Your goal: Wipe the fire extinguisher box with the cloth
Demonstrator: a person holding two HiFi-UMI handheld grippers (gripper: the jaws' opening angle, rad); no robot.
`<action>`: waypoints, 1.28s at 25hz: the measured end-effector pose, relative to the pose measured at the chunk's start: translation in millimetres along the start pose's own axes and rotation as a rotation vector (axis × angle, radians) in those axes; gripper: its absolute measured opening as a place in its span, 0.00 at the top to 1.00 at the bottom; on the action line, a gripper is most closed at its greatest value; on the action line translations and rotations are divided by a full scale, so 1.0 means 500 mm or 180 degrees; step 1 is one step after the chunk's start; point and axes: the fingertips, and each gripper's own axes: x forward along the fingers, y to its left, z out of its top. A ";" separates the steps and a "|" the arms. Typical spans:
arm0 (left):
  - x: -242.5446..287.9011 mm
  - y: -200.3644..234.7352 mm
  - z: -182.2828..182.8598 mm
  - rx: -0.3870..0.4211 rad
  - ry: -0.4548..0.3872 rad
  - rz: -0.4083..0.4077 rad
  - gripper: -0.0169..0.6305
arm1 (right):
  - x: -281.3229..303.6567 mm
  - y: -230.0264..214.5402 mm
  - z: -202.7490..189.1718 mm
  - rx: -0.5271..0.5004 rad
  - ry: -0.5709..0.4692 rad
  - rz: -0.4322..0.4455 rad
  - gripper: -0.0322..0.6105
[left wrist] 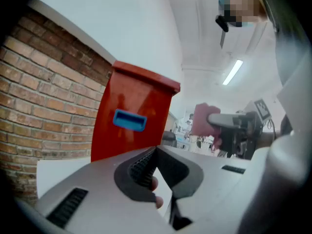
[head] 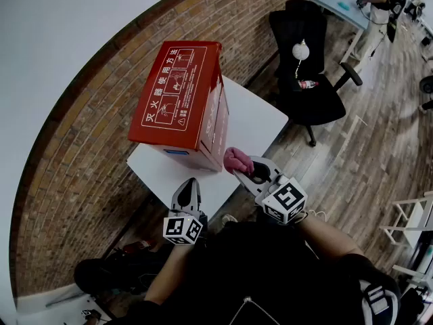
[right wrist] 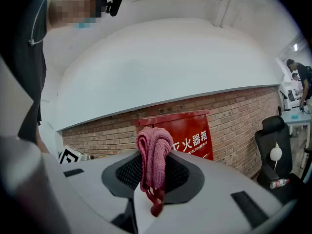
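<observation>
Fire extinguisher box [head: 183, 100] on table [head: 254, 124] by brick wall [head: 81, 175]; cloth [head: 238, 160] in right tongs [head: 240, 170], left tongs [head: 190, 183] together.

light: bright, even | source: ceiling strip light [left wrist: 233, 72] | edges: fisheye-bent, dark vignette | foreground: soft

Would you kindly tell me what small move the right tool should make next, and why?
Probably ease the right tool forward and left, so that the pink cloth presses flat on the near face of the red box. The cloth is clamped in its jaws and sits right beside the box's lower corner, seemingly not yet wiping. The left tool is shut on nothing.
</observation>
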 end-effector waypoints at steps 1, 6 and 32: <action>0.004 -0.019 0.021 0.0011 -0.0053 -0.0064 0.93 | 0.000 0.003 -0.001 -0.0033 0.0002 -0.0002 0.79; 0.005 -0.078 0.070 0.0078 -0.0156 -0.0228 0.93 | -0.007 0.016 -0.009 -0.0019 0.0015 0.0009 0.79; -0.073 -0.018 0.008 0.0017 0.0035 0.0395 0.93 | 0.125 -0.054 0.071 0.3073 -0.0366 0.1307 0.79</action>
